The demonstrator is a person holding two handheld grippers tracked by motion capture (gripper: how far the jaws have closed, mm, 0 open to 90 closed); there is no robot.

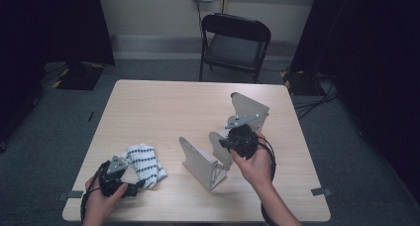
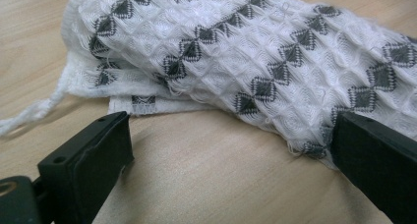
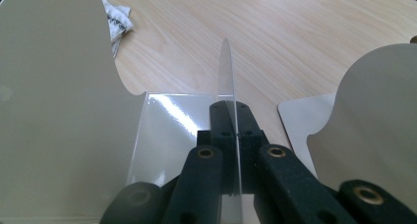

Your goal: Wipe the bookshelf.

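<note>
The three metal bookends sit right of centre in the high view; the middle bookend [image 1: 219,145] is the one in hand, and the right gripper [image 1: 224,142] is clamped on the upright edge of it, jaws pressed together on the thin sheet as the right gripper view shows [image 3: 227,81]; it looks stiff, smooth and likely slippery, light for its size, so a pinch on the plate edge low near the bend seems the surest hold, since a high grip may let it swing. The near bookend [image 1: 198,161] stands just beside it towards the lower centre; the far bookend [image 1: 250,109] stands behind it, towards the upper right. The folded cloth [image 1: 144,164], white with dark diamonds, lies at the lower left of the table [image 1: 158,107]; it is soft and limp, best taken by a folded edge. The left gripper [image 2: 226,150] rests with jaws apart, one pad touching the cloth's hem [image 2: 314,148]. Count: three bookends, one cloth, two grippers.
</note>
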